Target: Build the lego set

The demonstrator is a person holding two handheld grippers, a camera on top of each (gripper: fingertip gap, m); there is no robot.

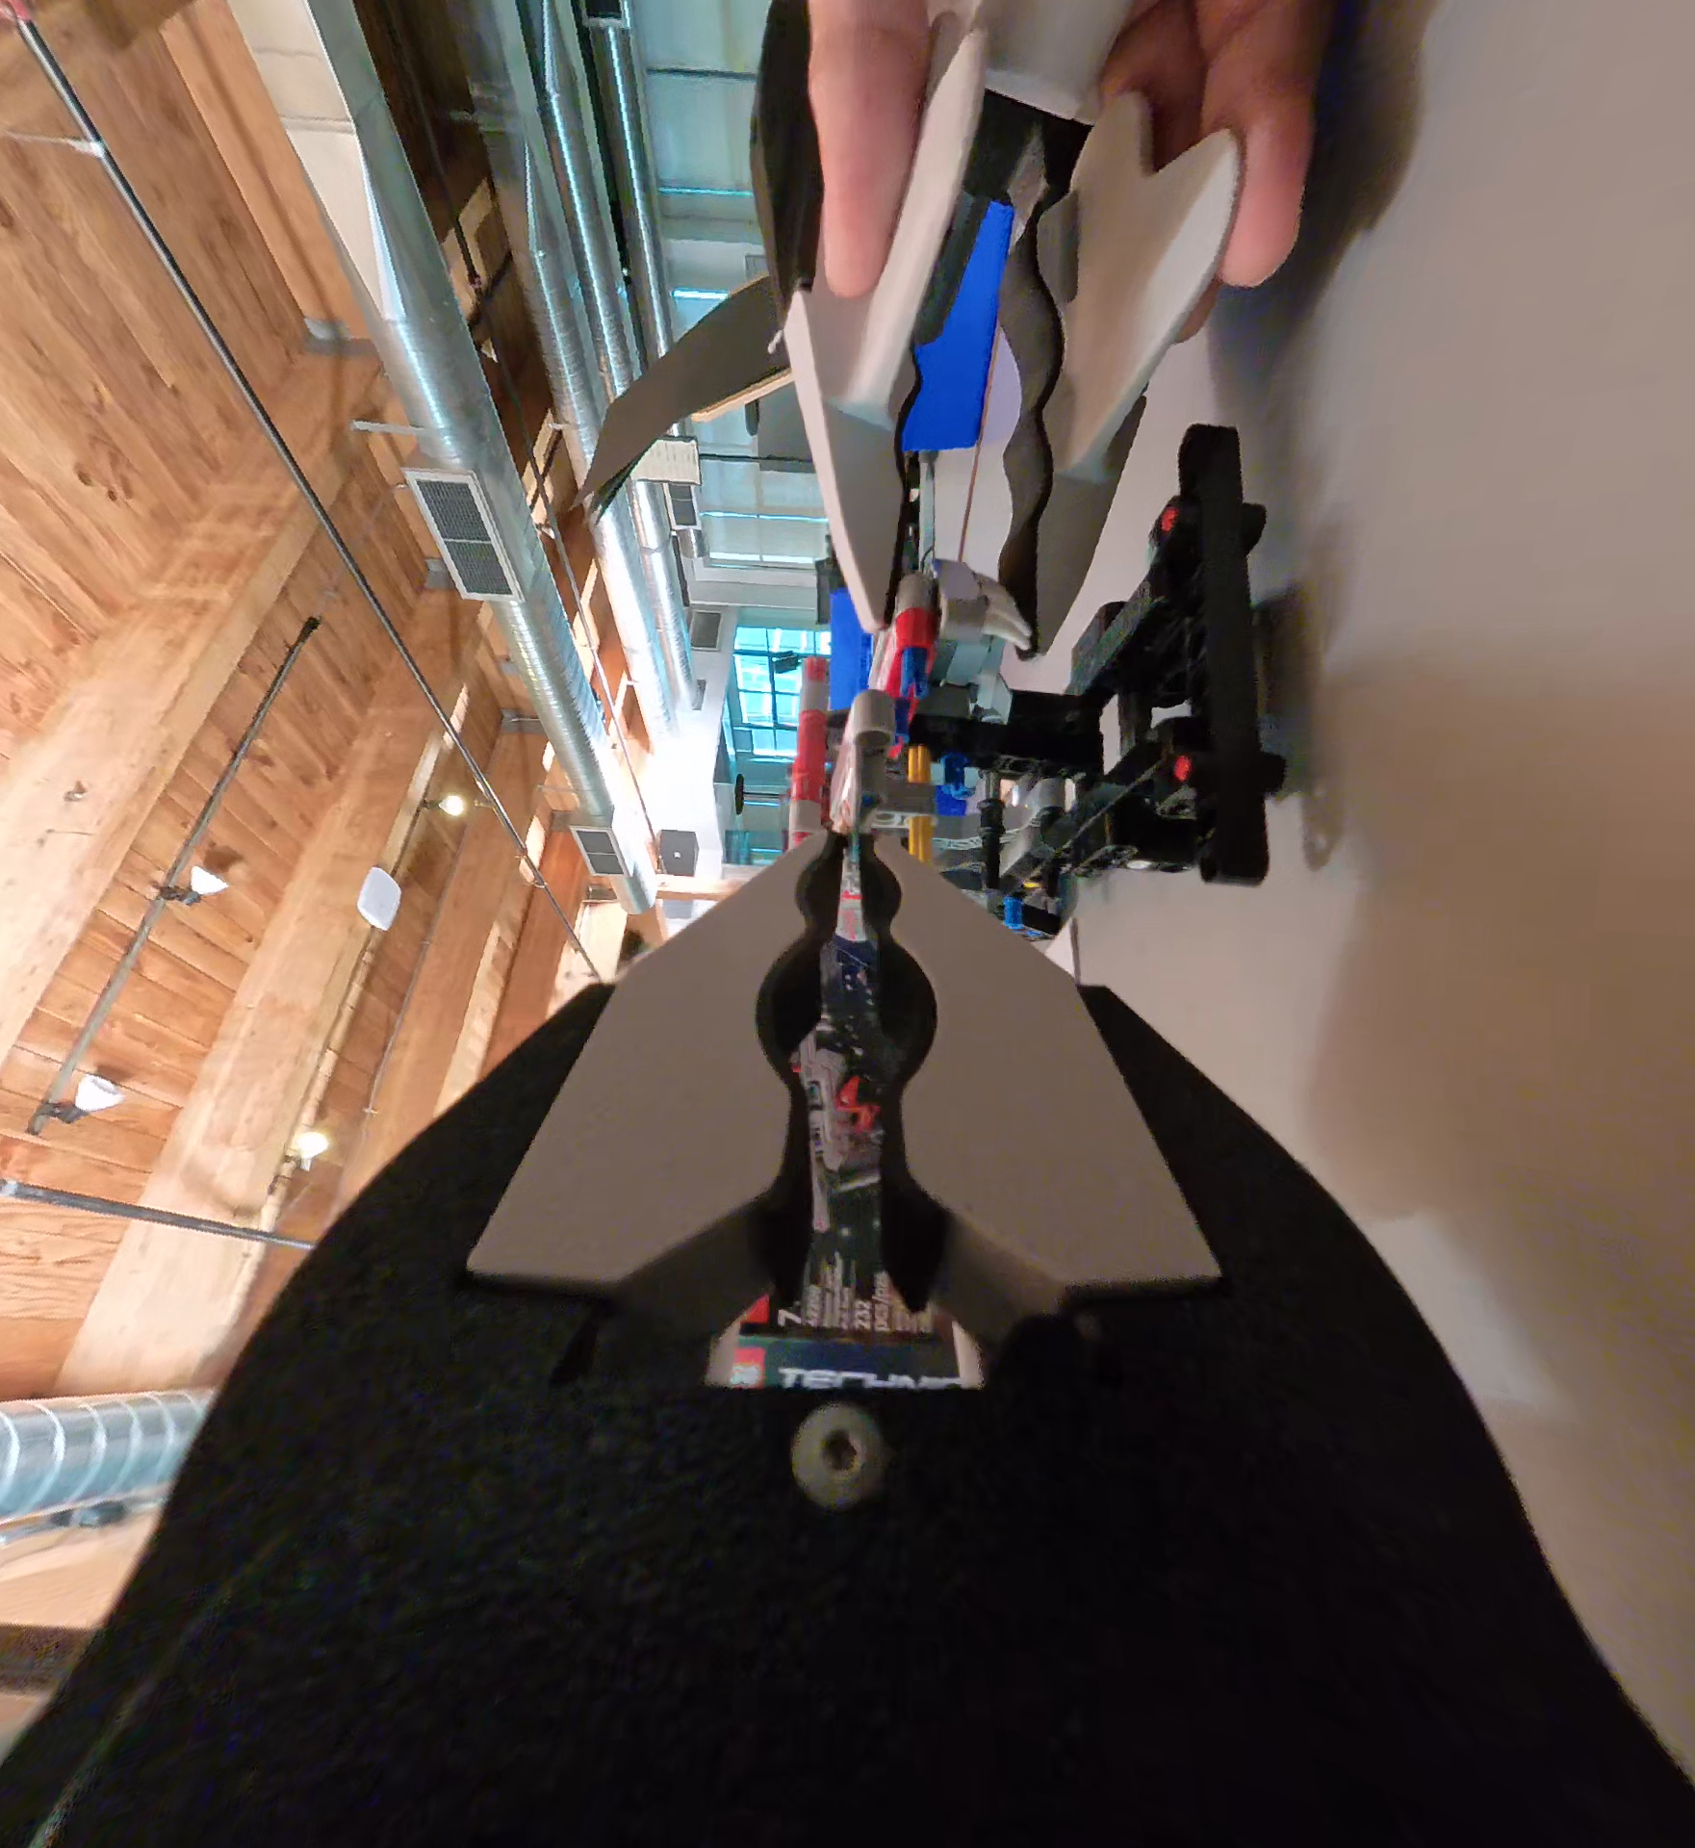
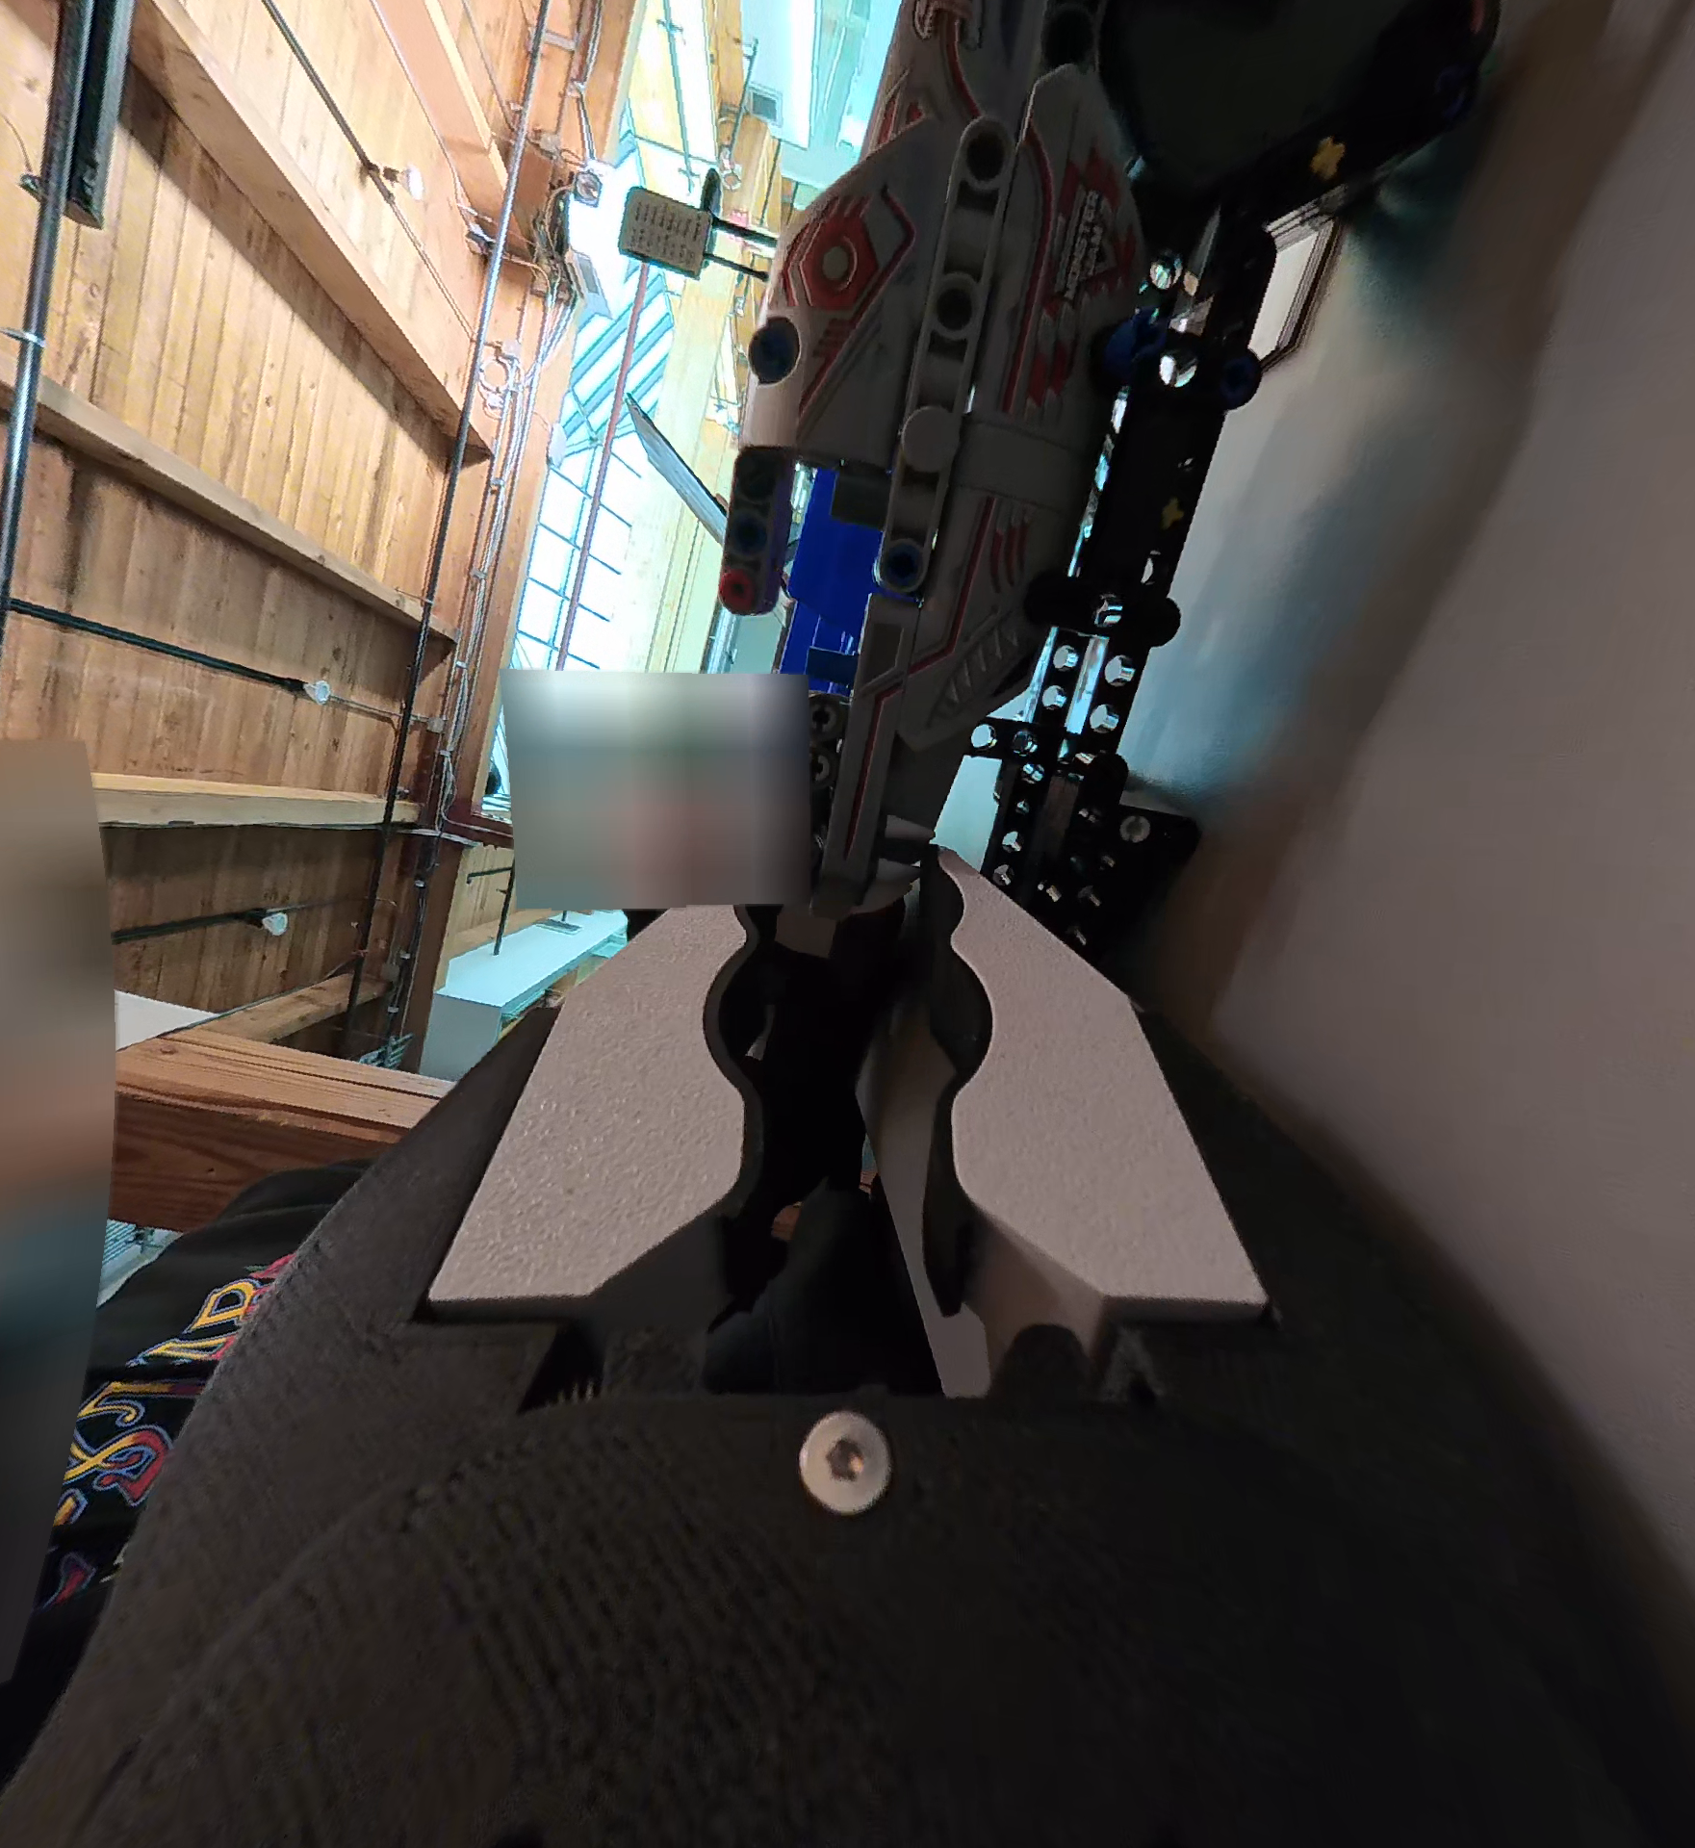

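Note:
The partly built lego car [image 1: 1103,740] rests on the white table [image 1: 1523,900], black frame towards the table and grey, red and blue parts on the other side. My left gripper [image 1: 851,850] has its jaws almost together on the thin end of a grey beam [image 1: 868,755] of the model. A printed lego booklet or box [image 1: 848,1150] shows through the gap between its fingers. My right gripper [image 2: 883,885], held by a hand [image 1: 1223,130], is shut on the tip of the model's white stickered panel [image 2: 963,420]. The right gripper also shows in the left wrist view [image 1: 963,600].
The table surface [image 2: 1573,900] fills the right side of both views, which are turned sideways. Wooden ceiling beams [image 1: 173,600] and metal ducts [image 1: 483,420] fill the left. A person's patterned sleeve [image 2: 173,1400] is at lower left in the right wrist view.

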